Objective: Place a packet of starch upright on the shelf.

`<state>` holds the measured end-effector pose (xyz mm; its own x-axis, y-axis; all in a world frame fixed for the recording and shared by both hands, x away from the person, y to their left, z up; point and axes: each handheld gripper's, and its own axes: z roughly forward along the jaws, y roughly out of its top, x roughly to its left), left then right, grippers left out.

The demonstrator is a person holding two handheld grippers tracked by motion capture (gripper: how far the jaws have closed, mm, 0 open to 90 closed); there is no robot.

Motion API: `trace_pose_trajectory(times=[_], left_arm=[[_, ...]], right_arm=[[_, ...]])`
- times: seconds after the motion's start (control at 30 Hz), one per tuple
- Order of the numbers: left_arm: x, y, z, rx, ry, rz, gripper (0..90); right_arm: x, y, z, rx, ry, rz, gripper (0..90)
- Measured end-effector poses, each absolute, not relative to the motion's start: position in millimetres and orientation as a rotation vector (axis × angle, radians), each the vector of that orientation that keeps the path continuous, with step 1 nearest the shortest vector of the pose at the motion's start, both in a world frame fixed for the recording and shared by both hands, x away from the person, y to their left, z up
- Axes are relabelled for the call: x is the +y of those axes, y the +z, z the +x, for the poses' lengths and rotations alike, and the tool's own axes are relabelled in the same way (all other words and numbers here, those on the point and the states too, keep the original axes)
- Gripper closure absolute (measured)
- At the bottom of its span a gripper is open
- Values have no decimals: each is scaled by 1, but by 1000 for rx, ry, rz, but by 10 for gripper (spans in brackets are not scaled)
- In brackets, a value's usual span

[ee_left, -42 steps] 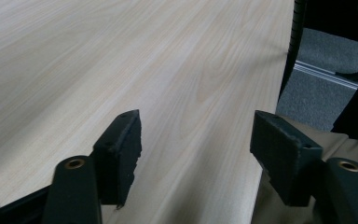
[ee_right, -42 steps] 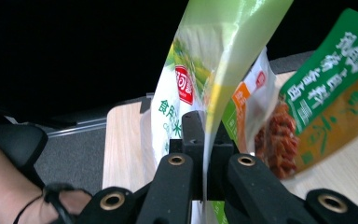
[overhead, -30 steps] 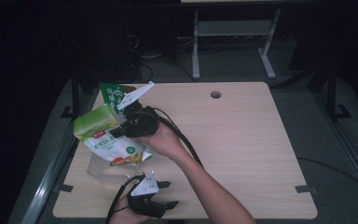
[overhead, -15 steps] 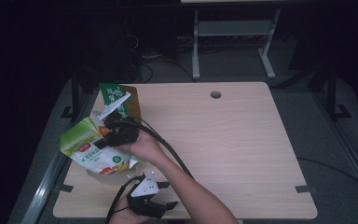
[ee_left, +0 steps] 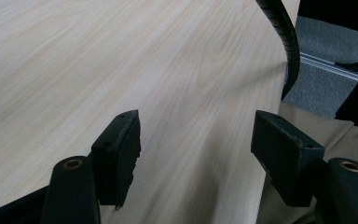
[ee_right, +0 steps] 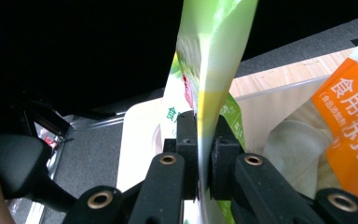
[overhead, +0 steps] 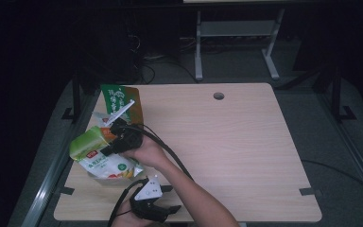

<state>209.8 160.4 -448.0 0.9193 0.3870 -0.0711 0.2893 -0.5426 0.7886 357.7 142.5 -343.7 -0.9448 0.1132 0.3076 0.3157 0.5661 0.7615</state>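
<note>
Right claw (ee_right: 204,140): clamped tight on the thin edge of a green bag (ee_right: 209,51). In the high view this claw (overhead: 118,137) is at the left side of the desk (overhead: 246,142), with a hand (overhead: 144,151) around it.

Green bag: held up off the desk, at the left side. It hangs over a clear box (overhead: 92,172). The bag (overhead: 92,151) is light green on top, with white and a red mark lower down.

Clear box: sits on the desk near the left edge, under the green bag. In the right claw's own view, its wall (ee_right: 279,112) is see-through and a bag with orange print (ee_right: 349,121) is inside it.

Second bag (overhead: 120,101): green and orange, just behind the right claw, near the far left of the desk. I cannot tell if it lies on the desk or leans on something.

Left claw (ee_left: 196,149): spread wide apart, nothing in it. It is low over the bare wood at the near edge of the desk. In the high view it (overhead: 158,210) is near the bottom, just in front of the clear box.

Cable (ee_left: 284,42): black, bends down past the desk edge.
</note>
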Motion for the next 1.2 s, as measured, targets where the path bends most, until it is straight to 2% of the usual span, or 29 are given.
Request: trace_pose_trajectory(times=[0.07, 0.27, 0.67, 1.2], left_arm=[[160, -448, 210, 481, 138, 2182, 327], [161, -447, 209, 484, 142, 2168, 327], [161, -447, 208, 489, 139, 2159, 328], [161, -448, 209, 479, 144, 2177, 327]], right_arm=[[141, -342, 357, -2609, -1317, -343, 826], [136, -341, 354, -2634, -1306, -336, 876], [132, -348, 353, -2654, -1278, -338, 886], [103, -380, 360, -2628, -1232, -421, 886]])
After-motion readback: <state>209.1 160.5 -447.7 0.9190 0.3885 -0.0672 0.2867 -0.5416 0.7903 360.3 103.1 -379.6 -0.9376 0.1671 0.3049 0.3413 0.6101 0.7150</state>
